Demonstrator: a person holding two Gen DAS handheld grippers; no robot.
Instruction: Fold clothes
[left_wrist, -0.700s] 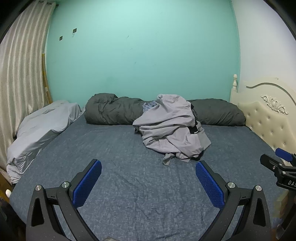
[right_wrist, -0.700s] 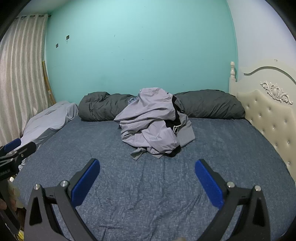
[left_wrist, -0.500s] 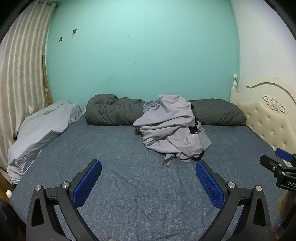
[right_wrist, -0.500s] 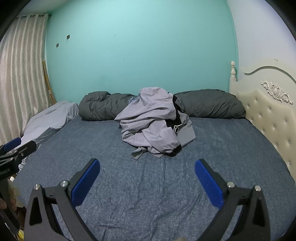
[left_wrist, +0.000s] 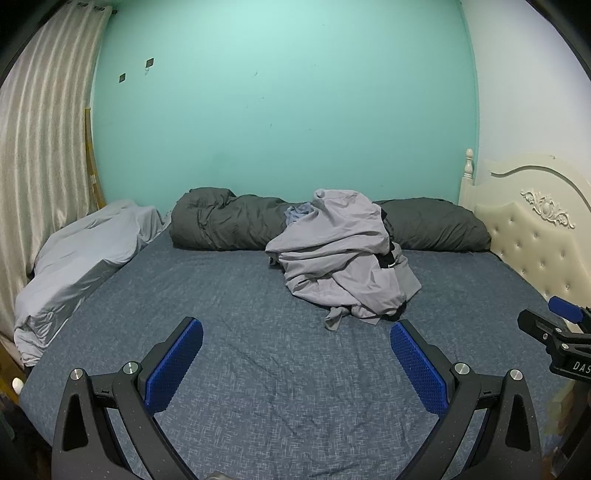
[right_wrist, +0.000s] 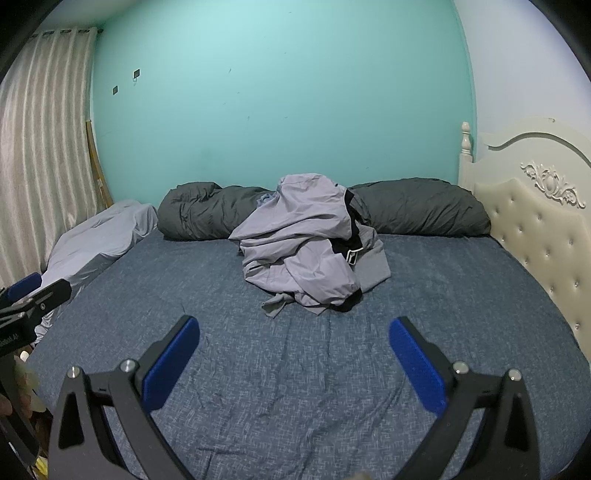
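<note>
A crumpled heap of light grey clothes (left_wrist: 340, 254) (right_wrist: 306, 243) lies on the far half of a bed covered in a blue-grey sheet (left_wrist: 229, 332) (right_wrist: 443, 295). Black fabric with a white buckle peeks out on the heap's right side. My left gripper (left_wrist: 295, 328) hovers wide open over the near part of the bed, with nothing between its blue pads. The right gripper (right_wrist: 293, 326) is also wide open and holds nothing, well short of the heap. Each gripper shows at the edge of the other's view.
A rolled dark grey duvet (left_wrist: 229, 221) (right_wrist: 424, 206) lies along the far edge against the turquoise wall. A pale grey pillow or sheet (left_wrist: 85, 254) is bunched at the left edge by the curtain. A cream tufted headboard (right_wrist: 535, 229) closes off the right side.
</note>
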